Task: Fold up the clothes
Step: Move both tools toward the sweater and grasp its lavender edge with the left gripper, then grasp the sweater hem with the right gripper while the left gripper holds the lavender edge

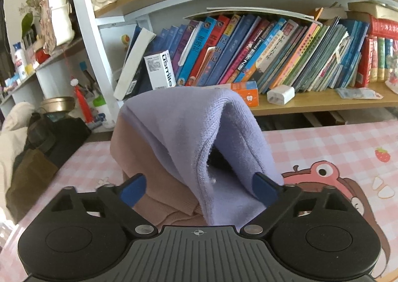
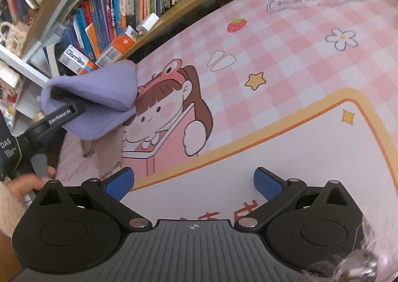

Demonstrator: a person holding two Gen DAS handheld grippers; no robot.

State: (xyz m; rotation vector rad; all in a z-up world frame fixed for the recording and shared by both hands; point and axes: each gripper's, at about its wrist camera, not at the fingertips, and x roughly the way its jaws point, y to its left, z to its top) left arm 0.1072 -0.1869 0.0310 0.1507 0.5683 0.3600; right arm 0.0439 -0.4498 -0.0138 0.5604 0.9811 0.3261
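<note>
A lilac and tan knit garment hangs bunched over my left gripper, lifted off the pink checked mat. The blue pads stand wide apart, so this gripper is open, and cloth covers the fingertips. In the right wrist view the same garment is draped around the left gripper's black fingers at the far left, its tan part trailing down to the mat. My right gripper is open over the mat's white panel, nothing between its fingers. A hand holds the left gripper's handle.
A wooden bookshelf full of leaning books runs along the far edge of the mat, with a white charger, an orange box and a white box. Dark bags lie at the left.
</note>
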